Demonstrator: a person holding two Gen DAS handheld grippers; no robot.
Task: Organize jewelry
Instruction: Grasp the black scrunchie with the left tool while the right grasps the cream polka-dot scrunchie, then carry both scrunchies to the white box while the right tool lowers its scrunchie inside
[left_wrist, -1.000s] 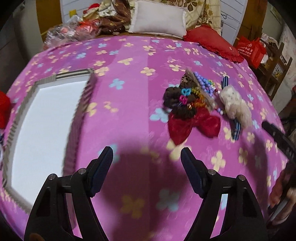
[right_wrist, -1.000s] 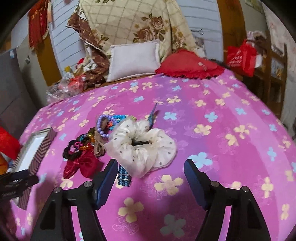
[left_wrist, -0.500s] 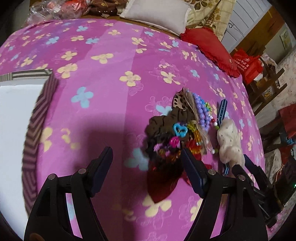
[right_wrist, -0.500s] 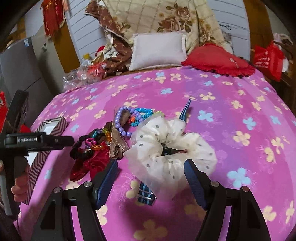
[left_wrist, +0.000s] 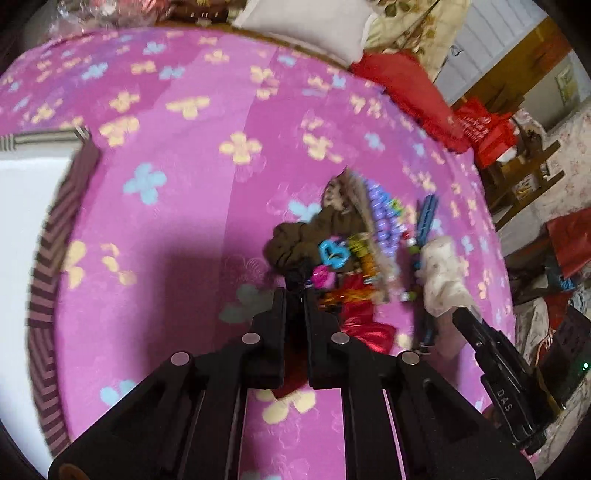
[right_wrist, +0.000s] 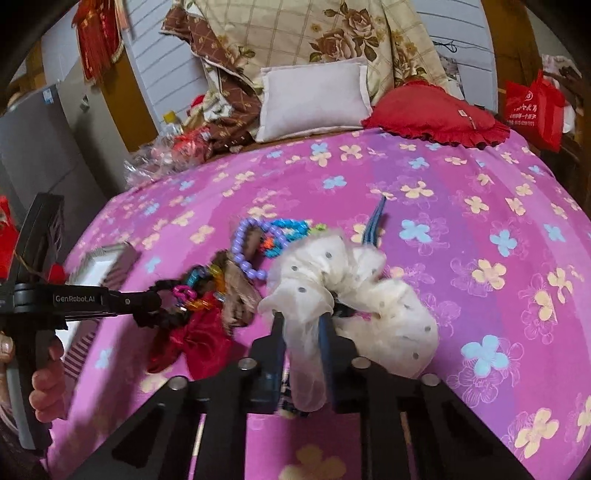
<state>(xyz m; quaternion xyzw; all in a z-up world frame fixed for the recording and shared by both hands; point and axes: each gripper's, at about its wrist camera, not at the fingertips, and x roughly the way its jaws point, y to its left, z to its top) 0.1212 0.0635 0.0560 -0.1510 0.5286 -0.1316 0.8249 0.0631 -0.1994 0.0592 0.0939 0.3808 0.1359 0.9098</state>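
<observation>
Early stage. Left gripper (left_wrist: 294, 291) clamps black braided hair tie (right_wrist: 162, 319); right gripper (right_wrist: 301, 321) pinches cream dotted scrunchie (right_wrist: 354, 291). Striped box (left_wrist: 48, 258) holds nothing visible; pile unsorted.

On a magenta bedspread (right_wrist: 461, 192) with yellow and blue flowers lie a cream scrunchie (right_wrist: 354, 291) with grey dots, lilac beads (right_wrist: 242, 254), a shiny red bow (right_wrist: 199, 343) and a blurred, seemingly brown-striped box (left_wrist: 51, 258).
</observation>
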